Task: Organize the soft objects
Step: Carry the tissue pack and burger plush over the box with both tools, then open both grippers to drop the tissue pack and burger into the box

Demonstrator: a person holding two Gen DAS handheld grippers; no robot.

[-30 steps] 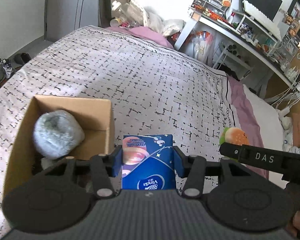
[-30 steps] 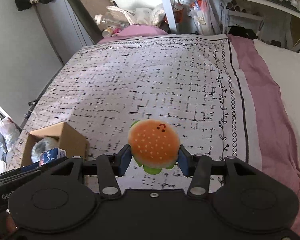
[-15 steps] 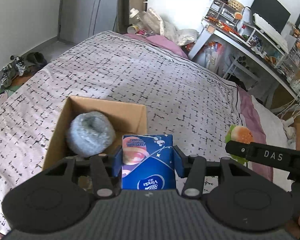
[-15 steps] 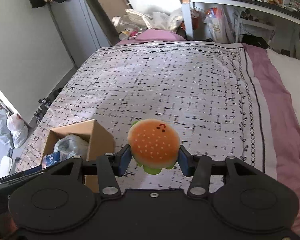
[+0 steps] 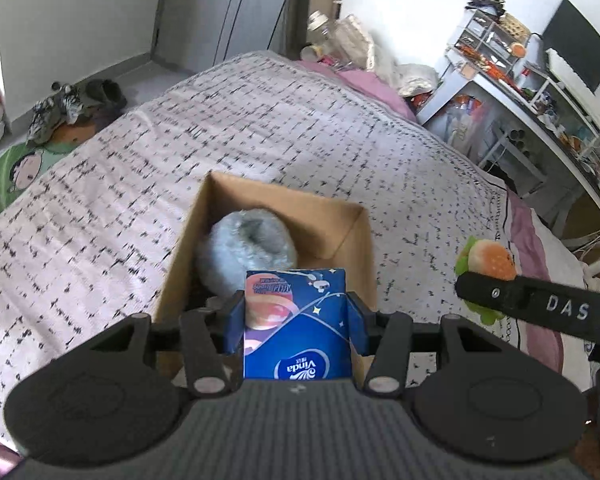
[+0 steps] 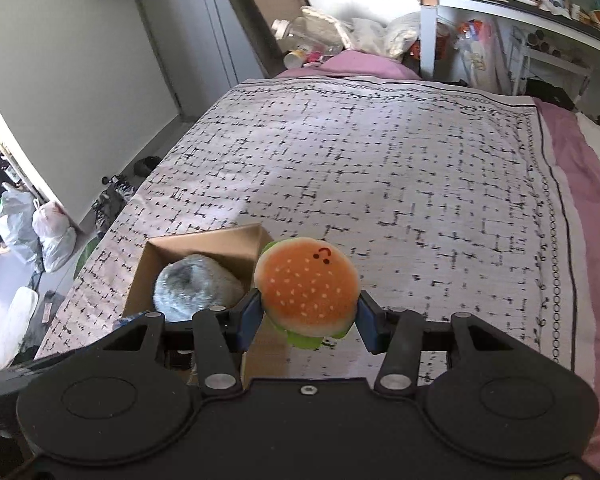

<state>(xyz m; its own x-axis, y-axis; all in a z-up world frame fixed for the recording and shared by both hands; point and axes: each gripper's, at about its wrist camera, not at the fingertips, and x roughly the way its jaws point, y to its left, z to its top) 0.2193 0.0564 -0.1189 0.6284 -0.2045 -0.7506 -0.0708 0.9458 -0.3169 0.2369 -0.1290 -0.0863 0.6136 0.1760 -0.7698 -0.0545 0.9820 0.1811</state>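
An open cardboard box stands on the patterned bed cover and holds a fluffy grey soft item. My left gripper is shut on a blue Vinda tissue pack, held over the box's near edge. My right gripper is shut on a plush hamburger toy, just right of the box, with the grey item visible inside. The burger and right gripper also show at the right in the left wrist view.
The bed cover stretches ahead, with a pink sheet along its right side. A cluttered desk stands to the right. Shoes and bags lie on the floor to the left.
Both grippers have moved left toward the box. The tissue pack is now over the box's near edge, and the burger has come up beside the box's right corner.
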